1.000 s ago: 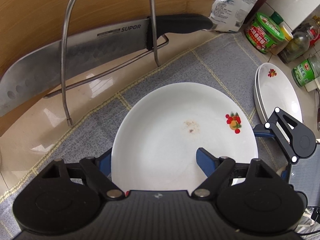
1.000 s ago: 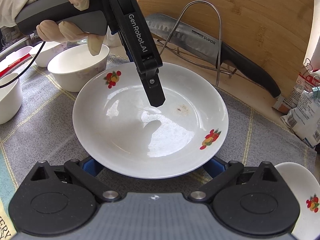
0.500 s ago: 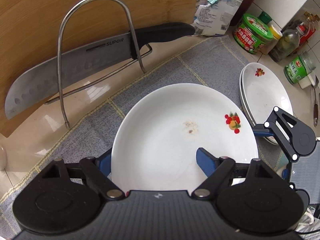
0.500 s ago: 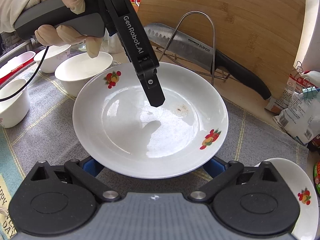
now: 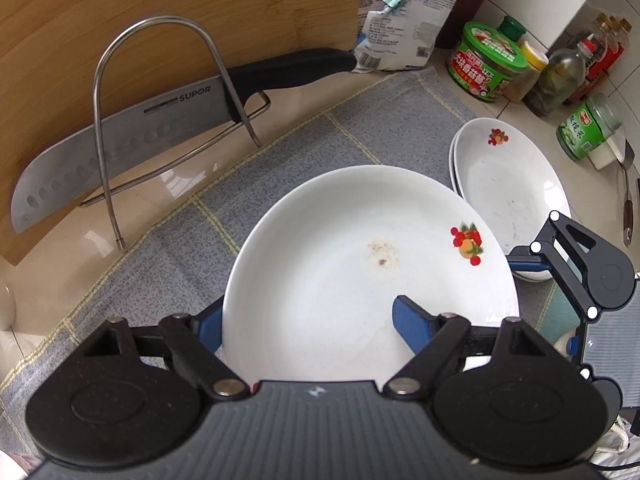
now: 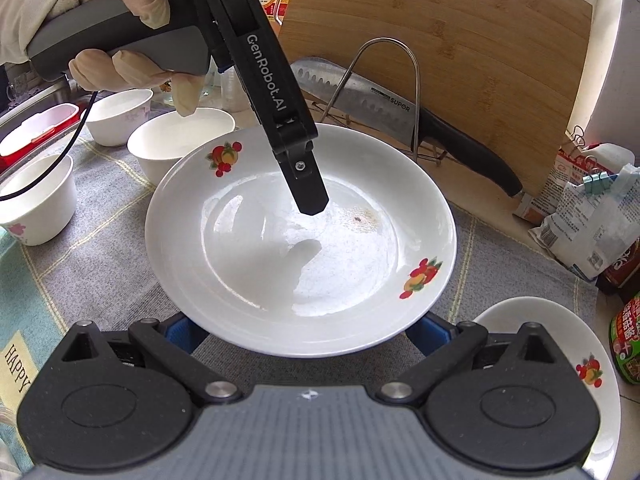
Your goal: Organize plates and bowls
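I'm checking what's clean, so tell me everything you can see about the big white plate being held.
The plate is white, glossy, ceramic-looking and shallow, with fruit decals on opposite rim sides and a small brown smear near its centre. It sits roughly level above the grey cloth. The left gripper pinches its rim, one finger inside; the right gripper meets the opposite rim.

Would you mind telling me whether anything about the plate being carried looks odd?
Yes: the plate has a small brownish smudge near its centre, like dried food residue. The stacked plates to its right look clean there.
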Action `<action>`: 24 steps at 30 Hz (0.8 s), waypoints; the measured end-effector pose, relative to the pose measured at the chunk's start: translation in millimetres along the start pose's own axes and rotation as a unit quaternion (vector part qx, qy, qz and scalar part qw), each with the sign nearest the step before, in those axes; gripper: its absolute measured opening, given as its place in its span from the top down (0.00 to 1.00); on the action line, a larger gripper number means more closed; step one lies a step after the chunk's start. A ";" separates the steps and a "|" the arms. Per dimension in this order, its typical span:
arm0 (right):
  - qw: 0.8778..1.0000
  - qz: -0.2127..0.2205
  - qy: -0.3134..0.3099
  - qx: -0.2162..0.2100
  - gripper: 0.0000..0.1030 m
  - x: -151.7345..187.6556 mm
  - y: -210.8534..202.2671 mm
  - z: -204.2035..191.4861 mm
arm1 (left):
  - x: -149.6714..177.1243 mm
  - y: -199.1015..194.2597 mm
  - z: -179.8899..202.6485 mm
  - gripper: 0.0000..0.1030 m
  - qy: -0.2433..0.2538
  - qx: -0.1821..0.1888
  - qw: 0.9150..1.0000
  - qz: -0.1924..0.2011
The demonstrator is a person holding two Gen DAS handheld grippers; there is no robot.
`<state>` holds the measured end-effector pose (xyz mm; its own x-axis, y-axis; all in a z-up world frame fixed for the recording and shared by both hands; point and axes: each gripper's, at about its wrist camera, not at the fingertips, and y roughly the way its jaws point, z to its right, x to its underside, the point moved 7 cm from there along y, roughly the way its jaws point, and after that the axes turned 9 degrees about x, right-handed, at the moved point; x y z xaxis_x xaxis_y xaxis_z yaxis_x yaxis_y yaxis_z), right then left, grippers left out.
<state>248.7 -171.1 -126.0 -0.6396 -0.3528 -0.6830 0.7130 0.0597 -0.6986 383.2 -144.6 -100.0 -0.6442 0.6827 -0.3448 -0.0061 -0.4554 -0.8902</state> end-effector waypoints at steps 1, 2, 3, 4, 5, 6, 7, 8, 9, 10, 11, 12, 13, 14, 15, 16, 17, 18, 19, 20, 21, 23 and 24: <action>1.000 0.000 0.001 -0.001 0.00 1.3 -3.7 -0.1 | 0.1 -0.2 1.6 0.19 0.000 0.000 1.000 0.000; 1.000 0.001 0.003 -0.001 0.00 2.3 -6.4 0.9 | 0.2 -0.5 3.3 0.19 -0.001 -0.001 1.000 0.001; 1.000 0.001 0.004 -0.002 0.00 3.2 -8.0 2.3 | 0.1 -0.7 5.8 0.19 -0.001 -0.001 1.000 0.001; 1.000 0.001 0.004 -0.001 0.00 3.9 -9.5 3.2 | 0.1 -0.6 7.6 0.19 0.000 -0.002 1.000 0.001; 1.000 0.002 0.003 0.001 0.00 4.7 -11.4 3.5 | -0.3 -0.5 9.5 0.19 0.001 -0.003 1.000 0.001; 1.000 0.003 0.003 0.003 0.00 5.3 -13.4 3.9 | -0.8 -0.4 11.9 0.19 0.002 -0.004 1.000 0.001; 1.000 0.004 0.003 0.004 0.00 5.9 -14.9 3.9 | -1.6 -0.1 14.3 0.19 0.003 -0.004 1.000 0.001; 1.000 0.004 0.004 0.005 0.00 6.9 -16.6 4.5 | -2.4 0.2 16.2 0.19 0.003 -0.004 1.000 0.001; 1.000 0.004 0.005 0.005 0.00 7.9 -18.1 5.1 | -3.1 0.7 19.7 0.19 0.003 -0.005 1.000 0.002; 1.000 0.005 0.006 0.006 0.00 9.1 -19.7 6.3 | -4.2 1.2 22.1 0.19 0.004 -0.005 1.000 0.002; 1.000 0.005 0.008 0.007 0.00 10.4 -21.5 7.3 | -5.2 1.7 24.6 0.19 0.006 -0.005 1.000 0.002; 1.000 0.006 0.009 0.008 0.00 11.7 -23.2 8.5 | -6.4 2.4 28.3 0.19 0.008 -0.005 1.000 0.001; 1.000 0.006 0.011 0.009 0.00 13.5 -25.9 10.0 | -7.6 3.2 31.0 0.19 0.010 -0.005 1.000 0.001; 1.000 0.006 0.012 0.010 0.00 15.3 -28.1 11.7 | -9.0 4.4 34.8 0.19 0.013 -0.004 1.000 0.000; 1.000 0.005 0.013 0.012 0.00 17.1 -30.1 13.5 | -9.4 5.9 38.2 0.19 0.015 -0.003 1.000 -0.001; 1.000 0.005 0.014 0.015 0.00 19.1 -32.2 15.3 | -10.0 7.7 41.9 0.19 0.017 -0.003 1.000 -0.002; 1.000 0.005 0.016 0.018 0.00 21.2 -34.3 16.9 | -10.6 9.6 45.3 0.19 0.019 -0.002 1.000 -0.003; 1.000 0.005 0.017 0.019 0.00 22.8 -36.2 18.4 | -11.7 11.7 49.2 0.19 0.023 -0.002 1.000 -0.004; 1.000 0.005 0.021 0.021 0.00 24.8 -38.4 20.7 | -12.4 13.5 52.8 0.19 0.025 -0.001 1.000 -0.005; 0.999 0.004 0.023 0.023 0.00 26.6 -40.3 22.6 | -13.4 15.1 56.4 0.19 0.028 0.000 1.000 -0.006; 0.999 0.004 0.026 0.025 0.00 28.5 -42.2 24.9 | -14.4 16.5 60.2 0.19 0.033 0.001 0.999 -0.006; 0.999 0.003 0.029 0.029 0.00 31.8 -45.4 29.3 | -16.6 19.2 66.9 0.19 0.038 0.003 0.999 -0.007; 0.999 0.000 0.031 0.032 0.00 33.9 -46.9 32.0 | -18.2 21.6 71.0 0.19 0.042 0.005 0.999 -0.008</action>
<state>202.8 -215.7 -109.5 -0.6539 -0.2949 -0.6967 0.7294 -0.0013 -0.6841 340.6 -207.4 -91.8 -0.5772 0.7354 -0.3549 -0.0245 -0.4500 -0.8927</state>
